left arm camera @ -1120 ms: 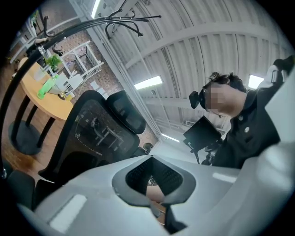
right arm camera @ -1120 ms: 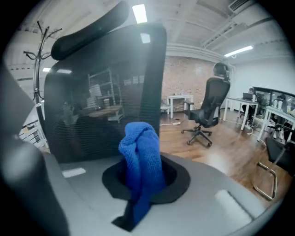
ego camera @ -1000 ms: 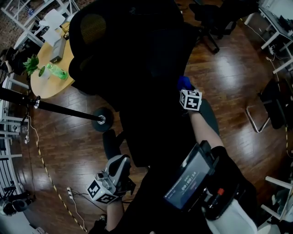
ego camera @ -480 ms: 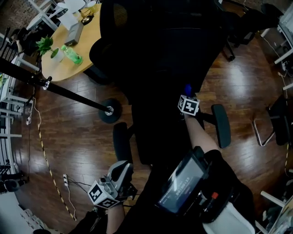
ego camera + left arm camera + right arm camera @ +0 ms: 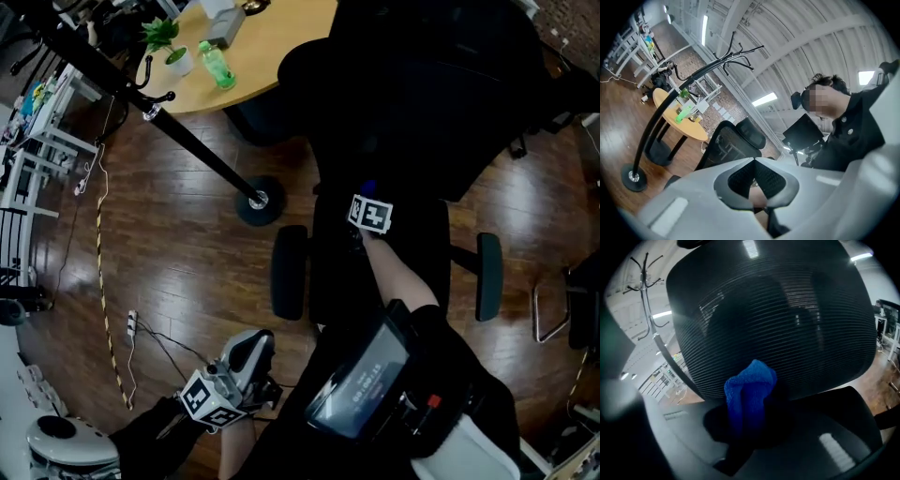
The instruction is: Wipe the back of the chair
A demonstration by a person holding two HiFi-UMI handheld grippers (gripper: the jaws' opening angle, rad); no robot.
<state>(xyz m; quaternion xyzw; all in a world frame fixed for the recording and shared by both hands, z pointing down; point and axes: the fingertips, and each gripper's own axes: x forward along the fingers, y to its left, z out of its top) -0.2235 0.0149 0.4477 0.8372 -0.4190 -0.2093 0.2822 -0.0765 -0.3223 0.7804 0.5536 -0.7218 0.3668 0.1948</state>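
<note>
Head view: the left gripper (image 5: 246,361) hangs low, well apart from the chair, jaws together on nothing. The right gripper (image 5: 367,197), much nearer, pinches a blue cloth (image 5: 749,389) seemingly against the lower edge of the mesh chair back (image 5: 778,310), which rises above the jaws.

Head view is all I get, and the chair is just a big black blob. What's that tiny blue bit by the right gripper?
Observer: A blue cloth, pinched in the right gripper.
Operator: Is it touching the chair?
Observer: It looks so. Its top lies against the low part of the chair back, which is a ribbed mesh.
Operator: What's the left gripper holding?
Observer: Nothing. The left gripper has its jaws shut, tip to tip.
</note>
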